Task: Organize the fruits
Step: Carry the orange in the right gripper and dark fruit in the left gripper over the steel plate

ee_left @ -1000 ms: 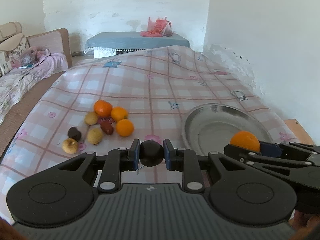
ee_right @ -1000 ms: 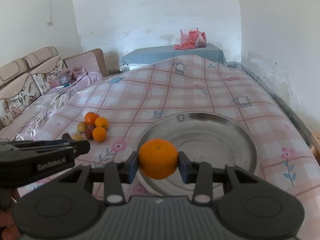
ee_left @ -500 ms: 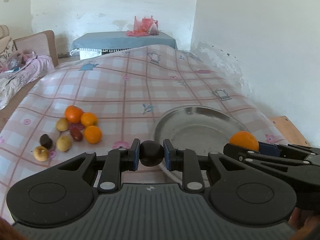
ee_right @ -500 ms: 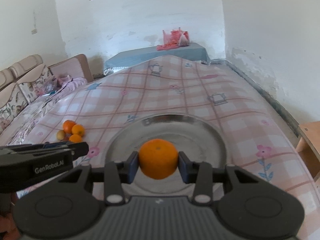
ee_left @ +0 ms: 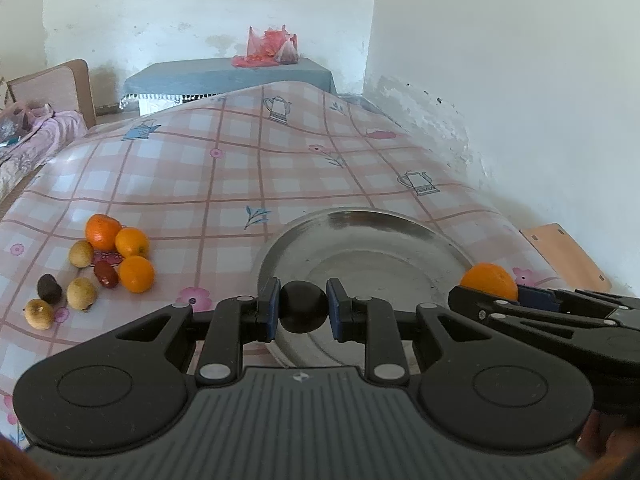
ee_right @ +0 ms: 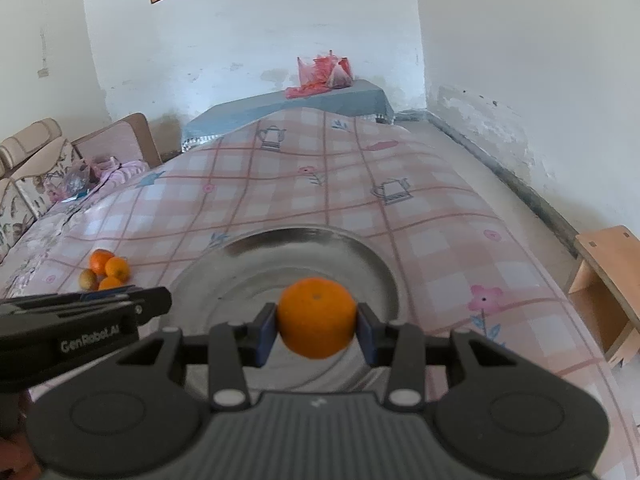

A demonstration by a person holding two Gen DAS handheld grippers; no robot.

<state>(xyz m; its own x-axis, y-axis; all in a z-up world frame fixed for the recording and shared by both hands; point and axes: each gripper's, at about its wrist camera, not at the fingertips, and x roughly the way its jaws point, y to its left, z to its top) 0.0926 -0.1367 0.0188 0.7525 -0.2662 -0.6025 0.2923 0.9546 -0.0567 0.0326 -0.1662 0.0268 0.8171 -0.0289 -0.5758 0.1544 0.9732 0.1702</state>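
Observation:
My left gripper (ee_left: 303,311) is shut on a small dark round fruit (ee_left: 303,306), held above the near left rim of a round metal plate (ee_left: 360,256). My right gripper (ee_right: 317,328) is shut on an orange (ee_right: 317,316) over the near part of the plate (ee_right: 248,268). That orange (ee_left: 489,276) also shows at the right of the left wrist view. A pile of fruit lies on the tablecloth left of the plate: oranges (ee_left: 136,274), yellowish fruits (ee_left: 81,293) and dark ones (ee_left: 49,288).
The table wears a pink checked cloth (ee_left: 240,176). A white wall (ee_left: 520,80) runs along its right side. A wooden stool (ee_right: 608,280) stands at the right. A blue-covered table with red bags (ee_right: 324,76) is behind. A sofa (ee_right: 36,176) is at the left.
Both grippers have moved to the right and forward over the plate, each still holding its fruit. The fruit pile now sits further left in both views.

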